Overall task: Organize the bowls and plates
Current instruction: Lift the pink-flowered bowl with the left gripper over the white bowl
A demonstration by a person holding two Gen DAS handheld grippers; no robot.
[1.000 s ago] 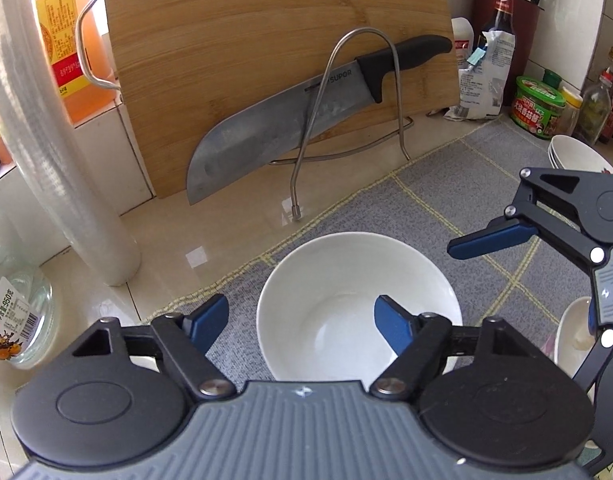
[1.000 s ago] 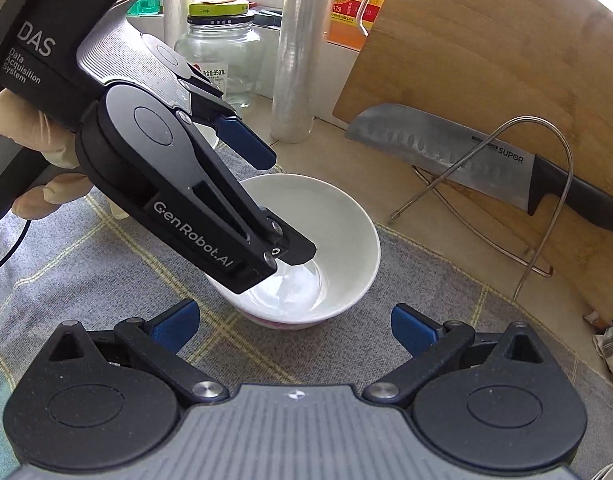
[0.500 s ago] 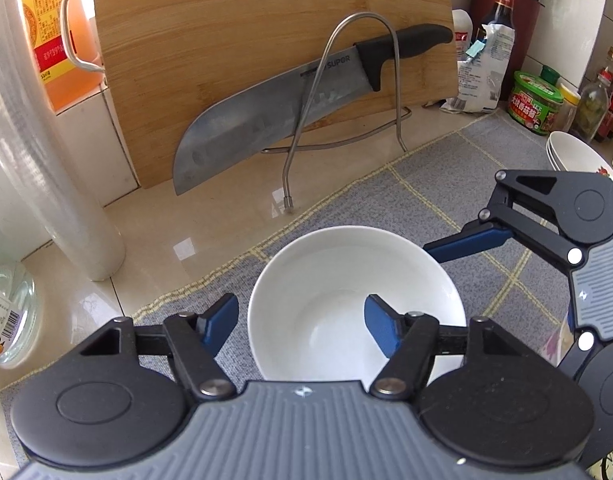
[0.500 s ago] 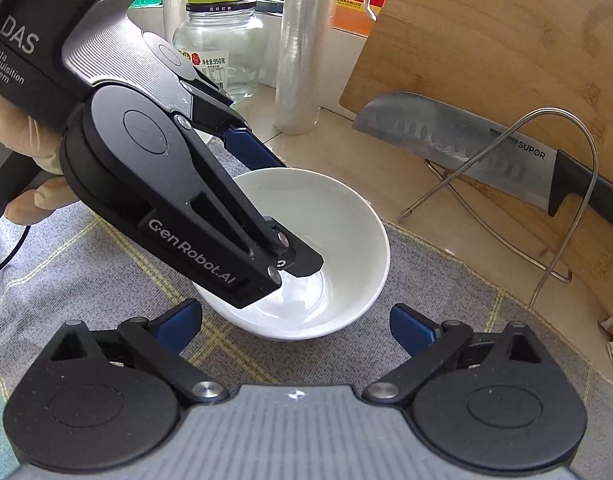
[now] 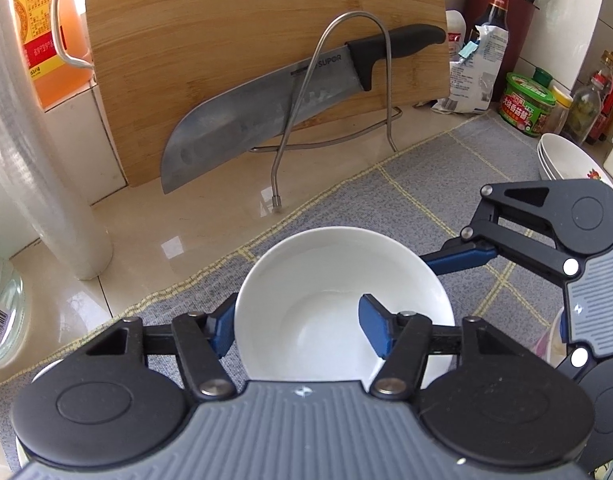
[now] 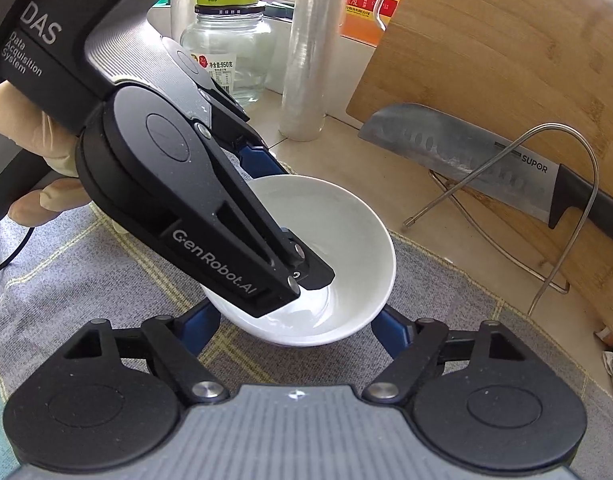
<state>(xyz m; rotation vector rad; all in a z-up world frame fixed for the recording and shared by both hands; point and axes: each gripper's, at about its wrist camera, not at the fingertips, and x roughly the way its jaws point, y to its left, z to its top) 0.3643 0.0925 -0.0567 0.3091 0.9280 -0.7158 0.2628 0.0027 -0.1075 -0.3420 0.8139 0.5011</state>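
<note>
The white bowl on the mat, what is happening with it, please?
A person works on the white bowl with two hand-held grippers. The left gripper pinches its near rim, one pad inside the bowl and one outside. The right gripper is closing, a pad on each side of the bowl. The bowl sits on the grey mat, in front of the cutting board and knife. More white bowls are stacked further along the mat.
</note>
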